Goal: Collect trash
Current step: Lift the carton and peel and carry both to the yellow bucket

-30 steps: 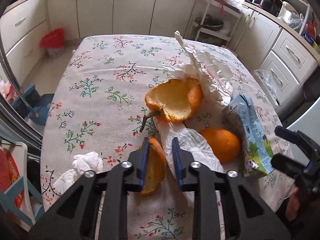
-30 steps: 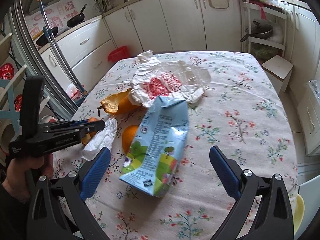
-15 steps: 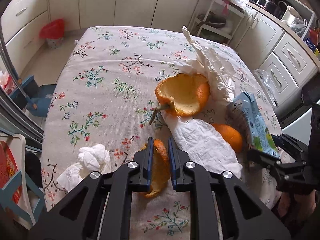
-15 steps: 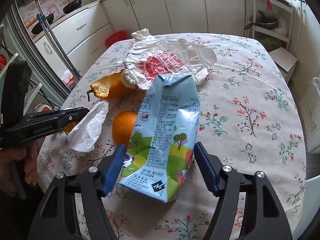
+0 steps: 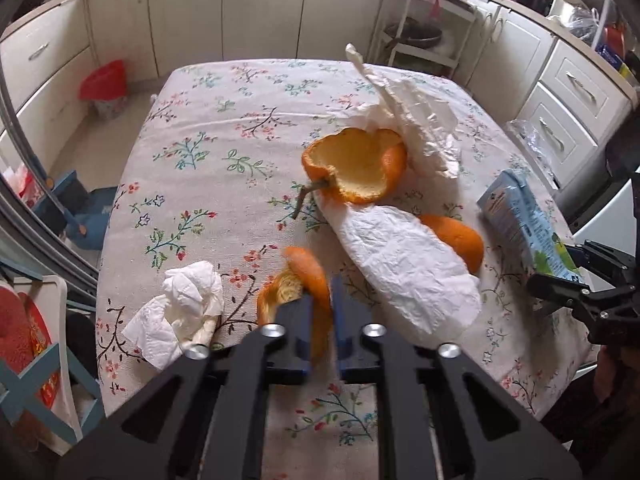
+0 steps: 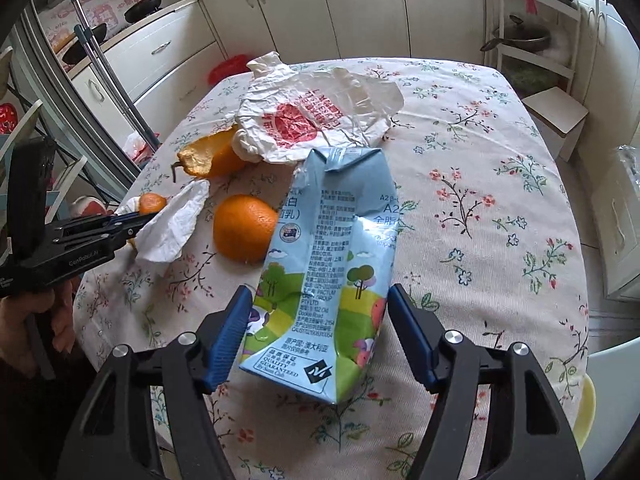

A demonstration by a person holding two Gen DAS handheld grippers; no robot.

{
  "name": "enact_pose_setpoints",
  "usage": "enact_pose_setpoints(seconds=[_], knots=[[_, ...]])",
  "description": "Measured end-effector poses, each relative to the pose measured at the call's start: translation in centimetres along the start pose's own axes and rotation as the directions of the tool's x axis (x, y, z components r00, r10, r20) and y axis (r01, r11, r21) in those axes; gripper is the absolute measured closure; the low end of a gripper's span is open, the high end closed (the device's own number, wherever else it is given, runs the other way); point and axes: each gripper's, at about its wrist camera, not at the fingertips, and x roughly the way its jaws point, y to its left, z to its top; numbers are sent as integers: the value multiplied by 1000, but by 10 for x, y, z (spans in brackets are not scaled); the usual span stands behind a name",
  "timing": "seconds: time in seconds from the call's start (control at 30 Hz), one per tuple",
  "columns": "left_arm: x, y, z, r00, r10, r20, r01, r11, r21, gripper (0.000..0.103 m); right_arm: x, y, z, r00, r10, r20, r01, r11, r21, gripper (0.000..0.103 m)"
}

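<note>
My left gripper (image 5: pixel 322 304) is shut on a small orange peel piece (image 5: pixel 306 276), seen also in the right wrist view (image 6: pixel 152 203). My right gripper (image 6: pixel 318 312) is closed around a crushed light-blue milk carton (image 6: pixel 328 256), its blue pads touching both sides; the carton also shows in the left wrist view (image 5: pixel 528 224). On the floral tablecloth (image 5: pixel 208 152) lie a large orange peel cup with stem (image 5: pixel 356 170), another orange piece (image 6: pixel 244 232), a white paper napkin (image 5: pixel 404 268), a crumpled tissue (image 5: pixel 180 312) and a white plastic bag with red print (image 6: pixel 316 116).
White kitchen cabinets (image 5: pixel 120 28) surround the table. A red-lined waste bin (image 5: pixel 105 88) stands on the floor at far left. A metal rack with a pan (image 6: pixel 520 36) stands behind the table. A cardboard box (image 6: pixel 556 114) sits by the table's right side.
My left gripper has closed tighter on the orange peel piece and lifted it slightly. My right gripper has moved forward and closed from wide open onto the milk carton.
</note>
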Motion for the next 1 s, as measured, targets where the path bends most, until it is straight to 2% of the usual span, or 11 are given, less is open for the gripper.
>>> enact_pose_setpoints(seconds=[0.07, 0.2, 0.33, 0.47, 0.8, 1.0], knots=[[-7, 0, -1, 999, 11, 33, -11, 1000, 3, 99, -6, -1, -2, 1000, 2, 15, -2, 1000, 2, 36], [-28, -6, -2, 990, -12, 137, 9, 1000, 22, 99, -20, -9, -6, 999, 18, 50, -20, 999, 35, 36], [-53, -27, -5, 964, -45, 263, 22, 996, 91, 99, -38, -18, -11, 995, 18, 98, -24, 998, 60, 37], [-68, -51, -9, 943, -76, 325, 29, 988, 149, 99, -55, -28, -17, 990, 15, 137, -26, 996, 81, 37], [-64, -122, -23, 931, -193, 311, 124, 965, 230, 99, -91, -62, -38, 980, -34, 194, 9, 991, 131, 37], [-51, -173, -29, 928, -250, 277, 163, 939, 301, 99, -119, -109, -54, 969, -101, 225, 51, 975, 217, 37]])
